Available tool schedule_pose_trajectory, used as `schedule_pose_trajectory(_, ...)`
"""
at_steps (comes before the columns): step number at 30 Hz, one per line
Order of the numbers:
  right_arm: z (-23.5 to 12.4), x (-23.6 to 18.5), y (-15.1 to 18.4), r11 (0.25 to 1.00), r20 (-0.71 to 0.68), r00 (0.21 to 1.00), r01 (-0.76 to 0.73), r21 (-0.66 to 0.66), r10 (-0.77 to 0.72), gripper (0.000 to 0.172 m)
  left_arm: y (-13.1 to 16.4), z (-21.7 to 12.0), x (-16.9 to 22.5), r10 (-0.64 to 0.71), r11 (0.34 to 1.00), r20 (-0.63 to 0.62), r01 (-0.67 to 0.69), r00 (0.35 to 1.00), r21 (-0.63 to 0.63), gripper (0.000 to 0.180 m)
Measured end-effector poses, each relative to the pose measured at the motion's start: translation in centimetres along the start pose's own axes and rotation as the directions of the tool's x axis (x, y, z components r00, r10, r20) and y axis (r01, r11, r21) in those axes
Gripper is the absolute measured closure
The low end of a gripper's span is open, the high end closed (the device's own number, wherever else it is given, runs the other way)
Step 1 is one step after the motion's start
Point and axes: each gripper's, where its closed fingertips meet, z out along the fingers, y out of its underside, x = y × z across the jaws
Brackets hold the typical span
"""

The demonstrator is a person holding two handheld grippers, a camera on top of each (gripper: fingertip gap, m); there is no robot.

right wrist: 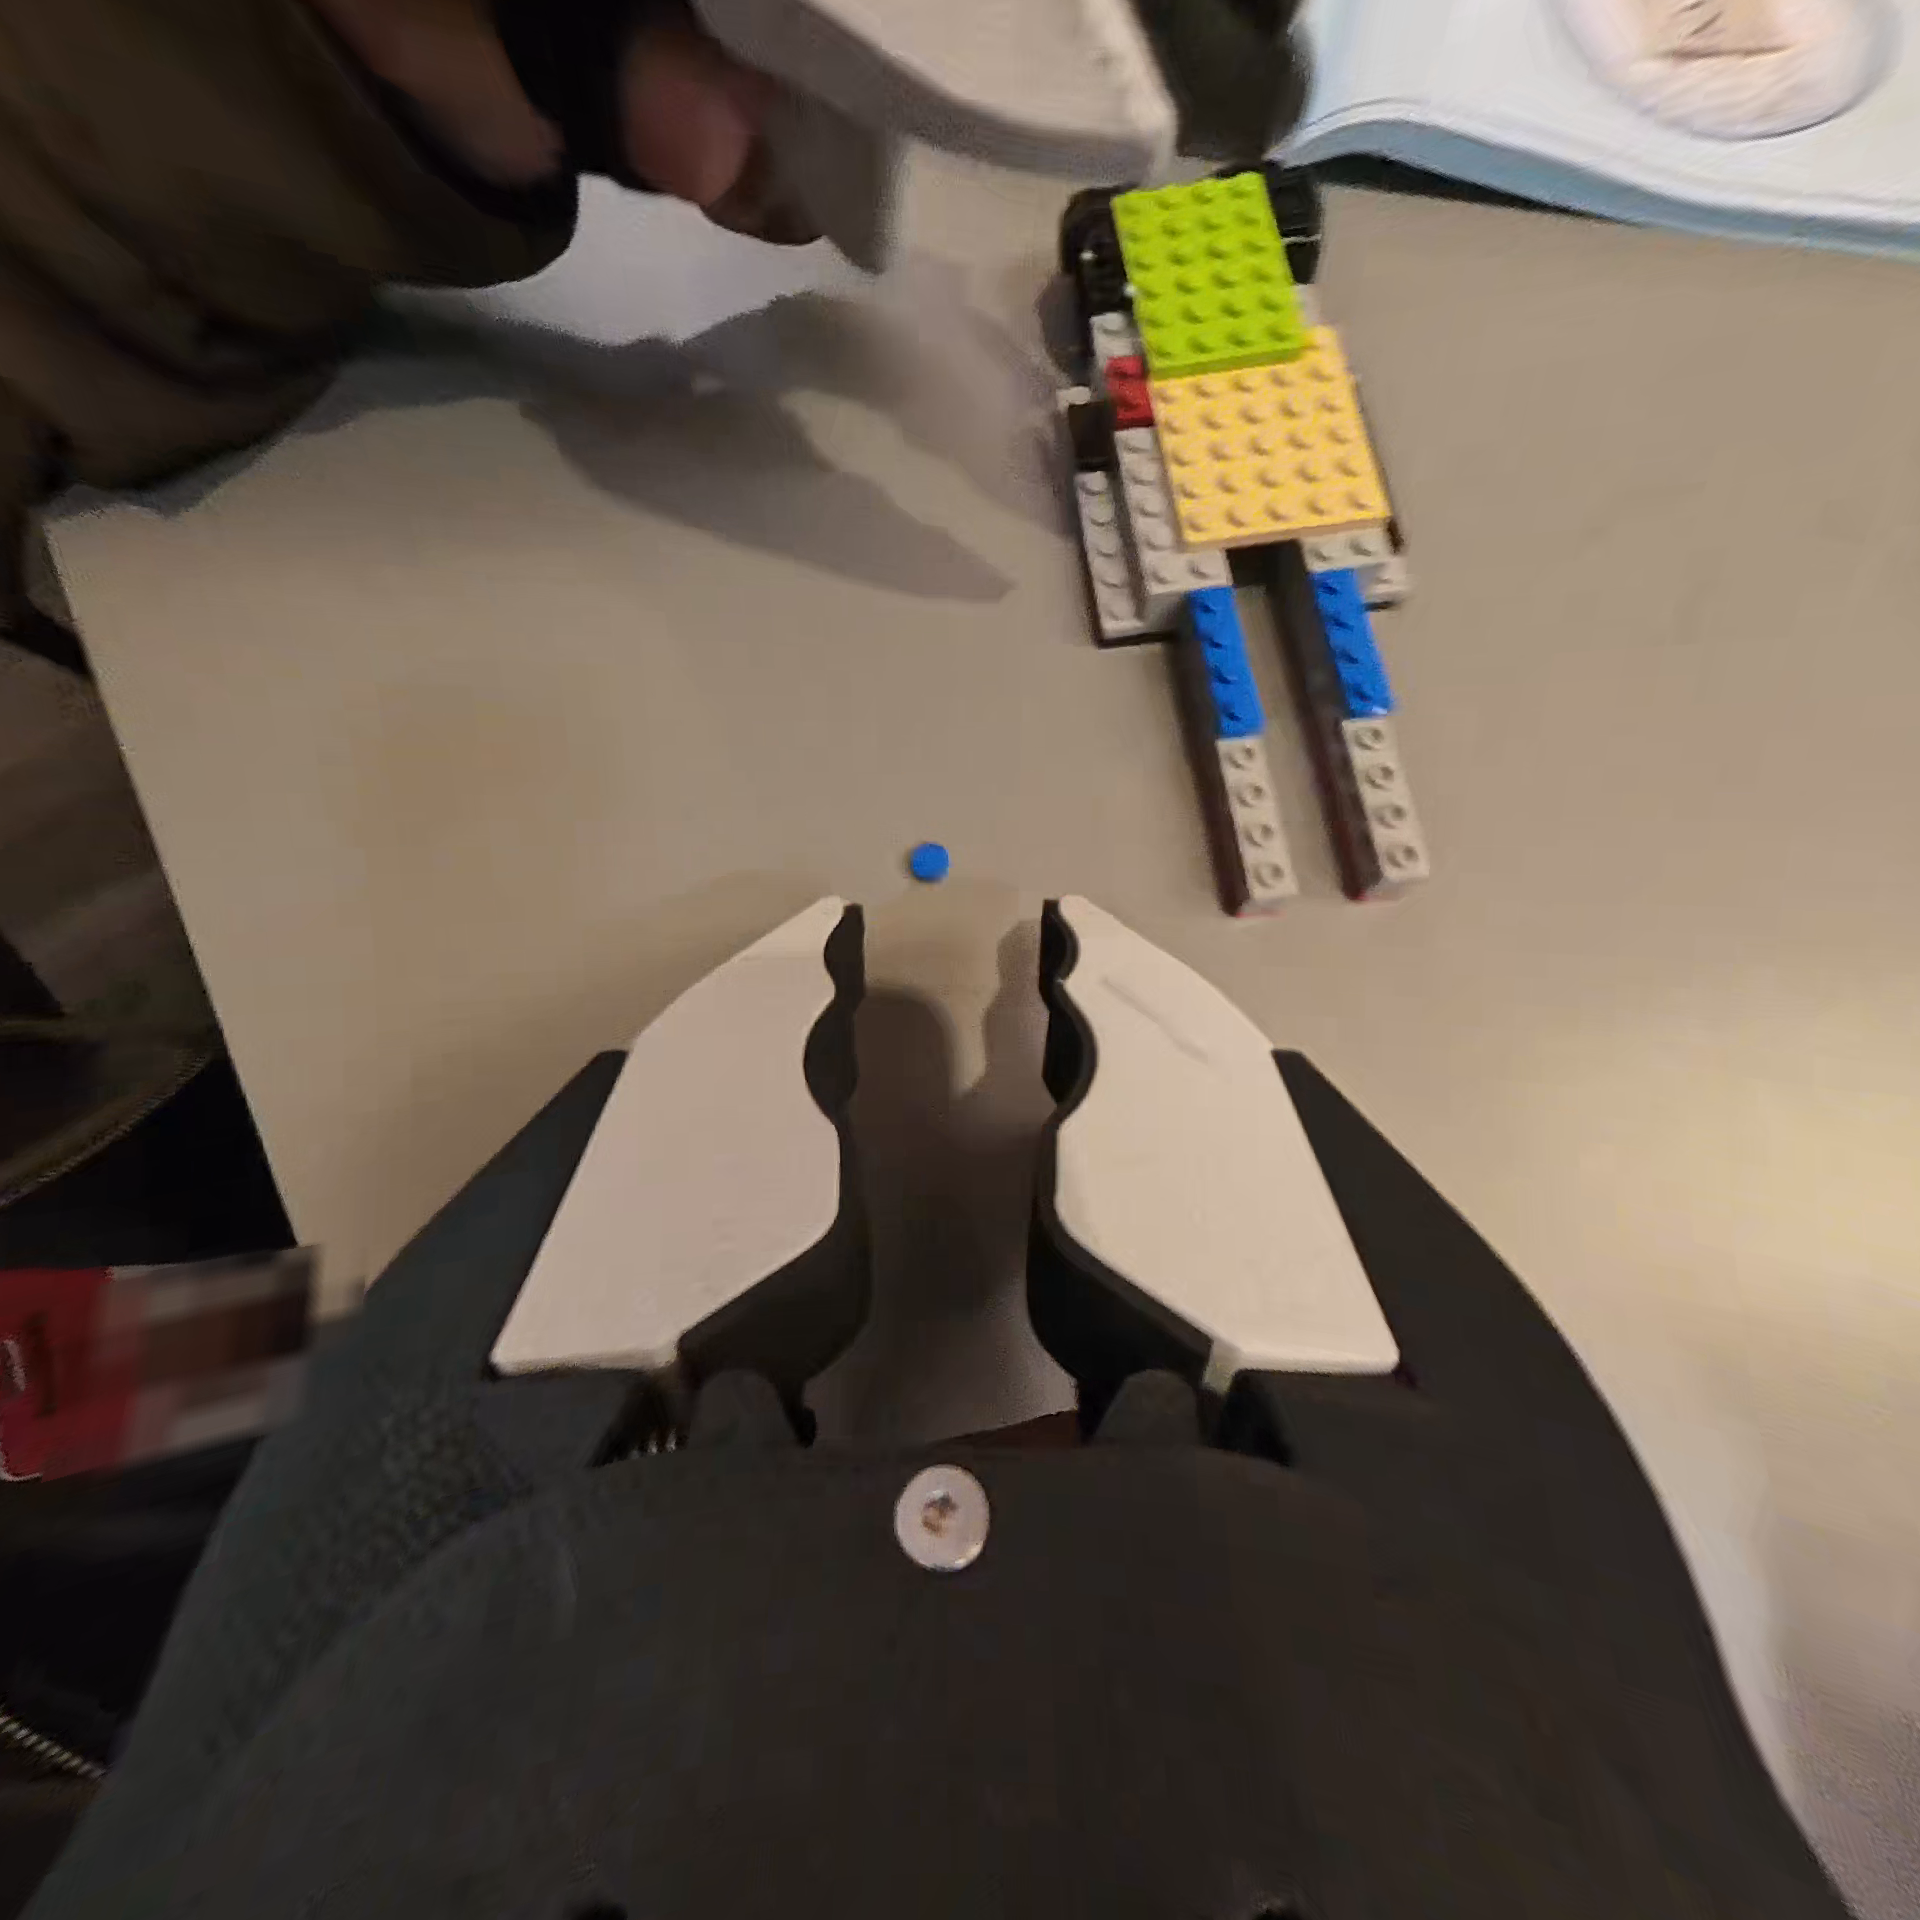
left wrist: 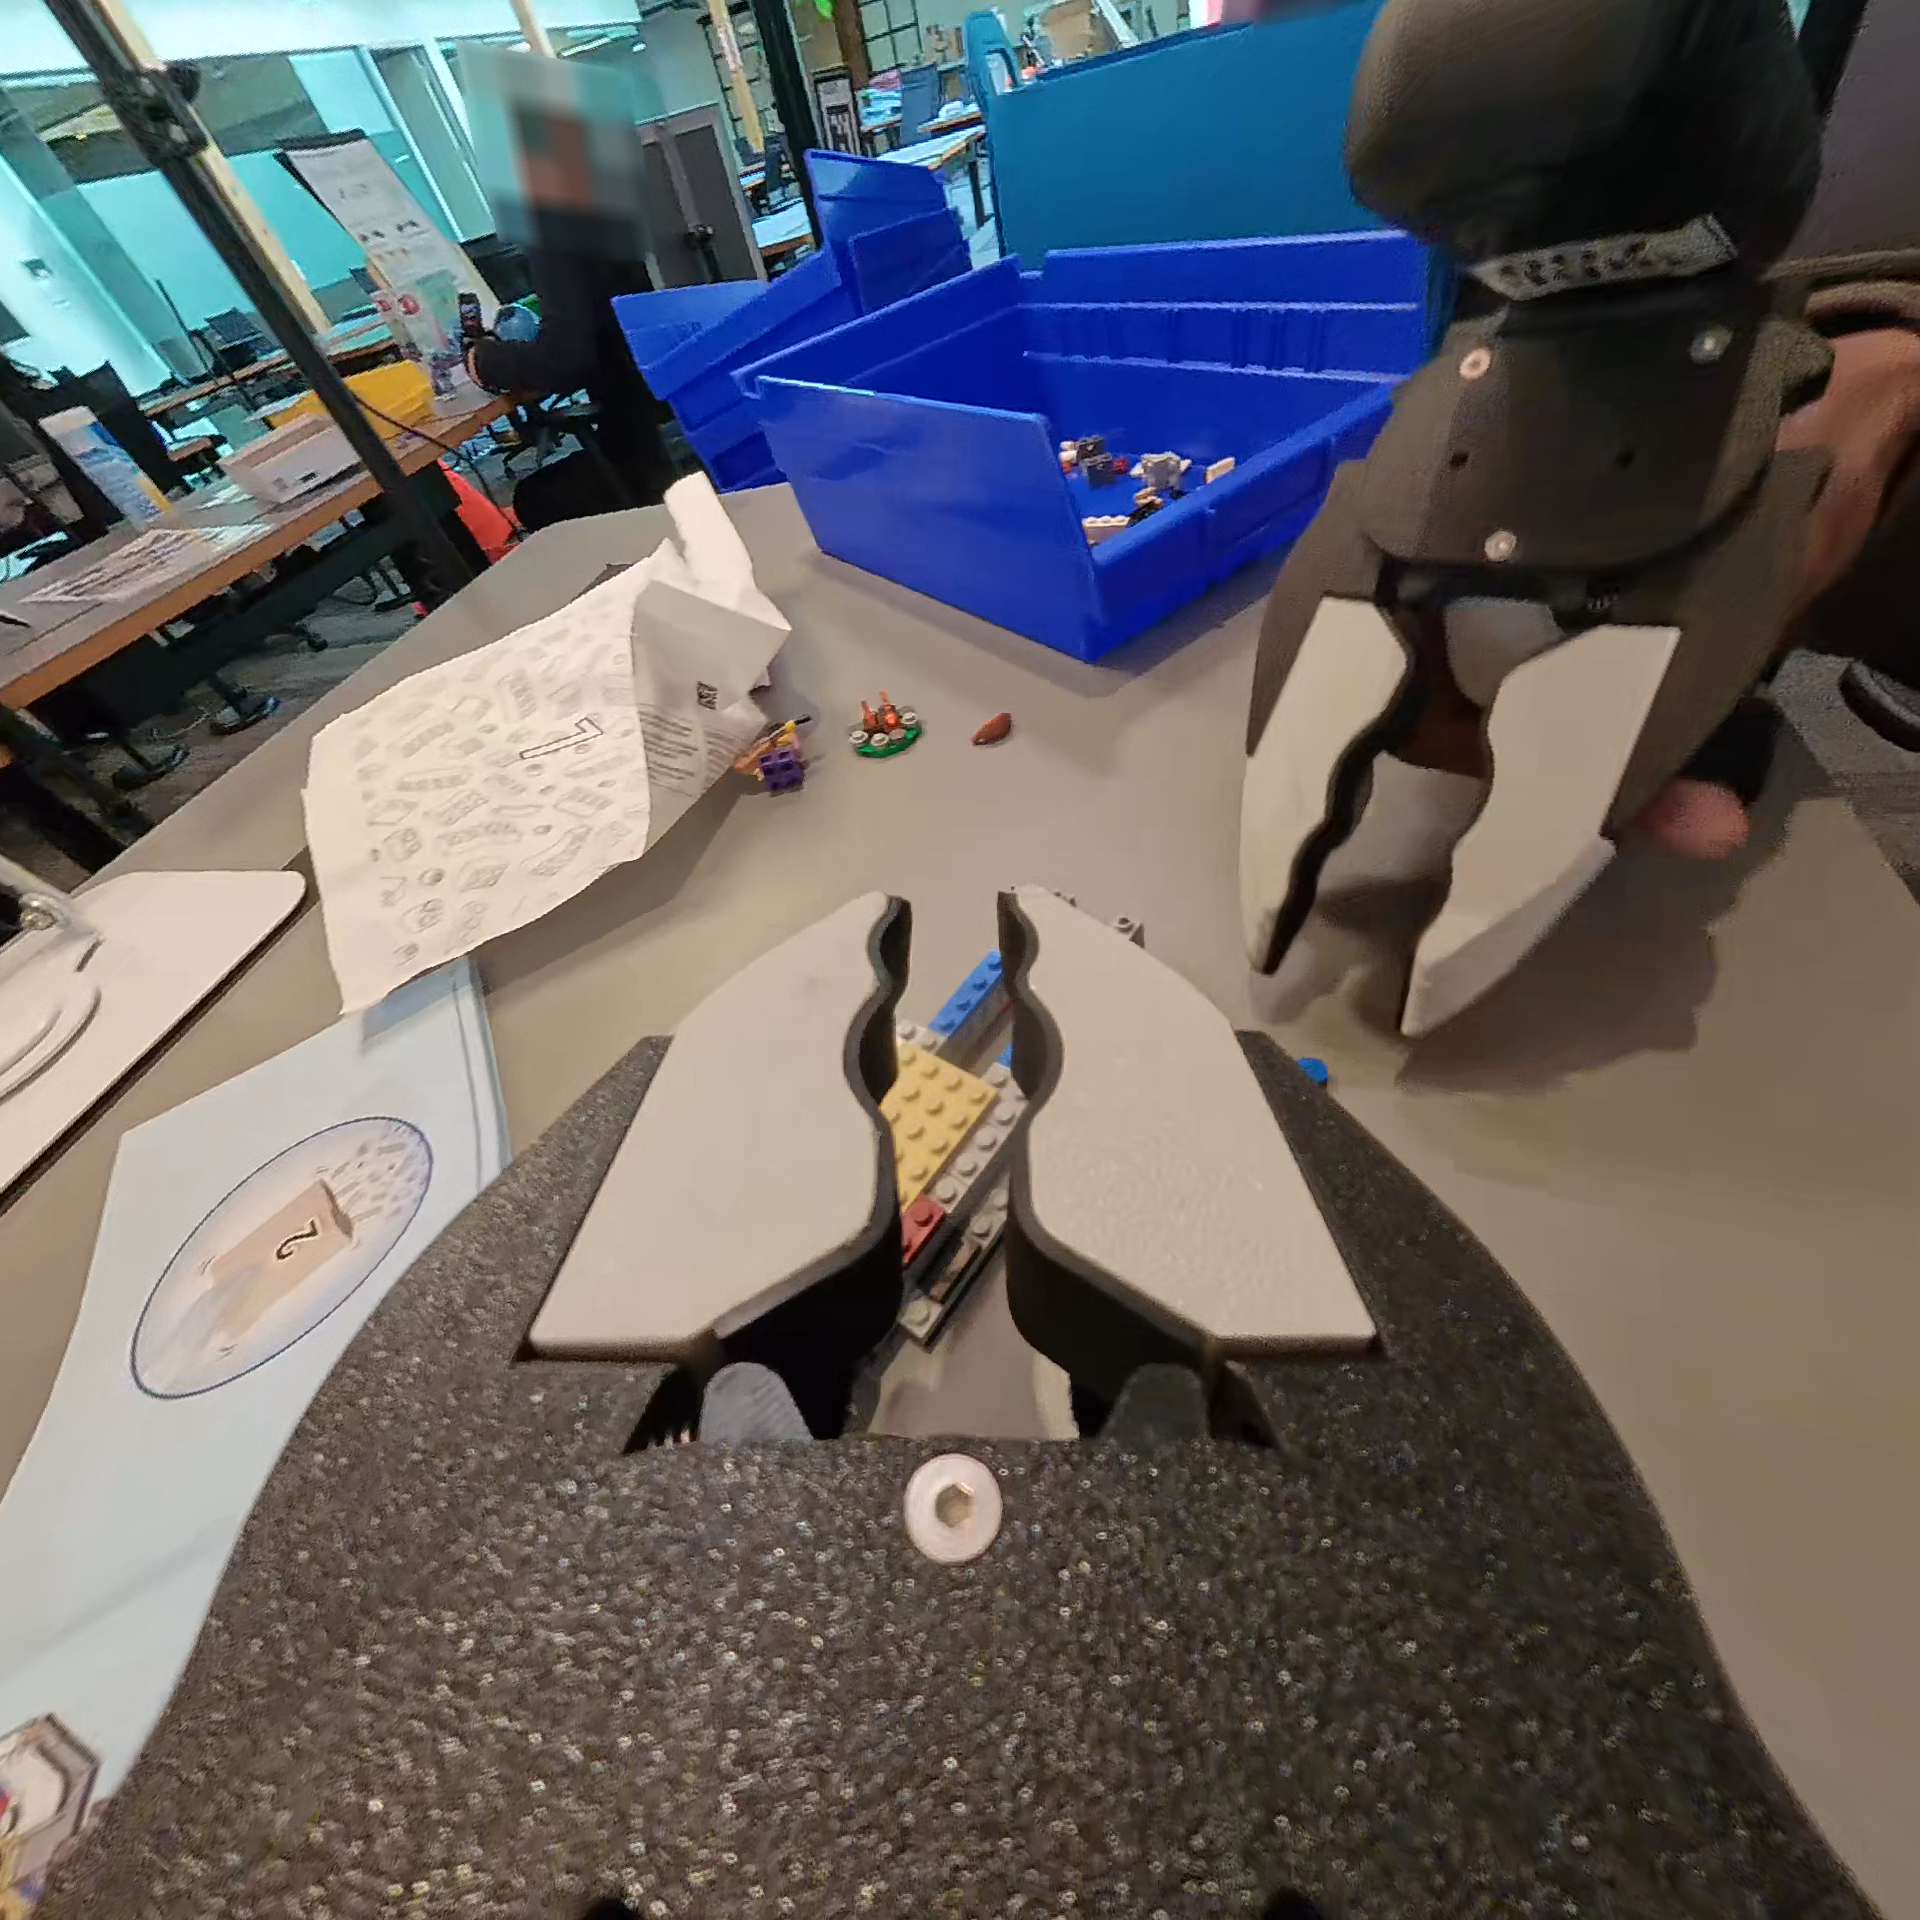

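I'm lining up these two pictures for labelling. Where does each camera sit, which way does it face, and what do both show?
Left wrist view: sits on the left tool, facing across the grey table toward the blue bins; its fingers are apart above the brick model; the right tool and a hand show.
Right wrist view: sits on the right tool, looking down at the table; open fingers just short of a blue stud; a hand shows.
Shared: the brick model, table, blue stud.
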Motion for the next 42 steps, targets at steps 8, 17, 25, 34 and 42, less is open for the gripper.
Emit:
schedule_pose_trajectory(8,1.9,0.1,0.0,0.994,-0.014,1.0,0.013,-0.107,-0.014,0.148,-0.3,-0.3,-0.3,0.011,1.0,0.005,-0.011,1.0,0.001,0.164)
schedule_pose_trajectory(17,2.2,0.1,0.0,0.991,-0.04,0.998,0.035,-0.126,-0.04,0.16,-0.4,-0.8,-0.9,0.006,1.0,0.03,-0.007,1.0,0.005,0.164)
schedule_pose_trajectory(25,-9.8,9.5,-1.1,0.986,-0.429,0.892,-0.085,0.143,0.139,0.164,-0.7,-1.5,-2.1,-0.019,1.0,0.08,0.017,0.997,0.018,0.165)
schedule_pose_trajectory(34,-19.1,17.1,3.5,0.973,-0.701,0.676,-0.179,0.144,0.228,0.144,1.0,-0.6,-1.5,-0.009,0.997,0.052,0.013,0.999,-0.079,0.158)
schedule_pose_trajectory(42,-7.8,9.3,-2.9,0.996,-0.384,0.923,0.026,0.084,0.008,0.146,4.2,0.6,-0.7,0.061,0.972,-0.011,-0.061,0.998,-0.228,0.144)
